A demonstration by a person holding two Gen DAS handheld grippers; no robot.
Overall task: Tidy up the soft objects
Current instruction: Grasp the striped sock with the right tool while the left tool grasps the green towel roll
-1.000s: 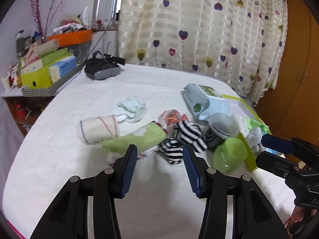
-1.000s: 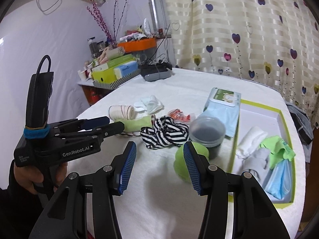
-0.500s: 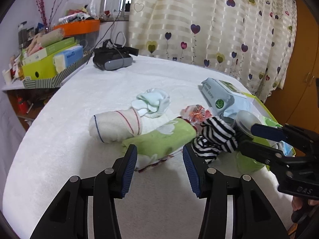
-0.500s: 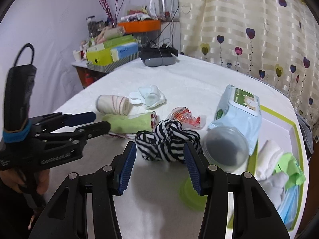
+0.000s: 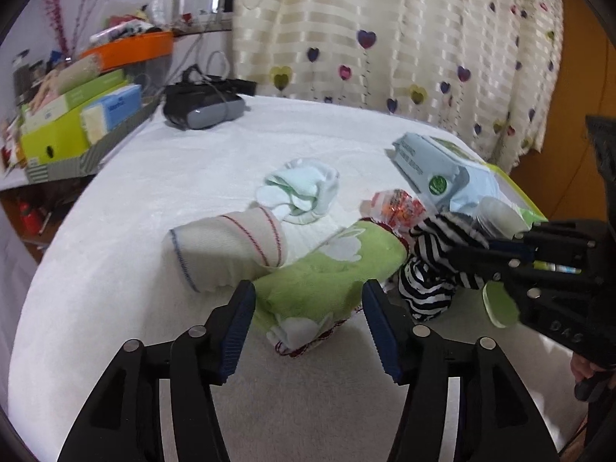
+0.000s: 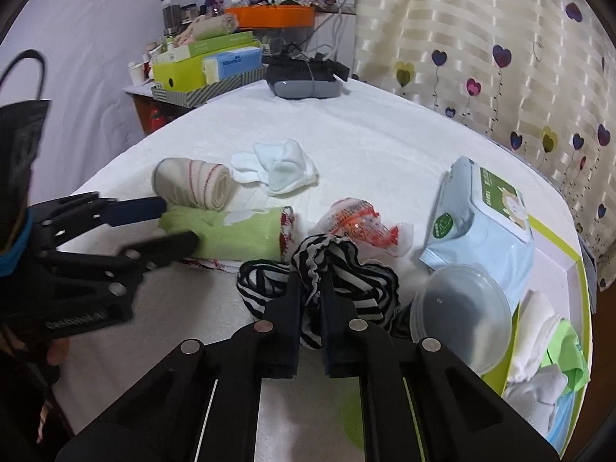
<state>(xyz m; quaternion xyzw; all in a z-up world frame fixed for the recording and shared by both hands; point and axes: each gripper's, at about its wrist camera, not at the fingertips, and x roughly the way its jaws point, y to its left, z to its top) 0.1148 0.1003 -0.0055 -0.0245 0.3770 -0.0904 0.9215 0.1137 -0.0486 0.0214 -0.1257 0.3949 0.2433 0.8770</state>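
Note:
My right gripper (image 6: 311, 285) is shut on the black-and-white striped cloth (image 6: 358, 269), which lies on the white table (image 6: 385, 146); it also shows in the left wrist view (image 5: 435, 261). My left gripper (image 5: 308, 319) is open, its jaws on either side of the near end of a rolled green cloth (image 5: 327, 273); it also shows in the right wrist view (image 6: 238, 233). A rolled beige cloth (image 5: 227, 250) lies just behind it, and pale mint socks (image 5: 304, 188) lie further back. A green-edged box (image 6: 562, 265) at the right holds several folded cloths (image 6: 539, 319).
A pack of wet wipes (image 6: 485, 223), a clear round tub (image 6: 462, 319), a green lid (image 5: 498, 304) and a red-and-white plastic wrapper (image 6: 358, 219) lie by the striped cloth. A VR headset (image 5: 204, 107) and a tray of boxes (image 5: 77, 127) stand at the back left.
My right gripper has moved forward and shut on the striped cloth. My left gripper has moved closer so that its open jaws straddle the green cloth's end.

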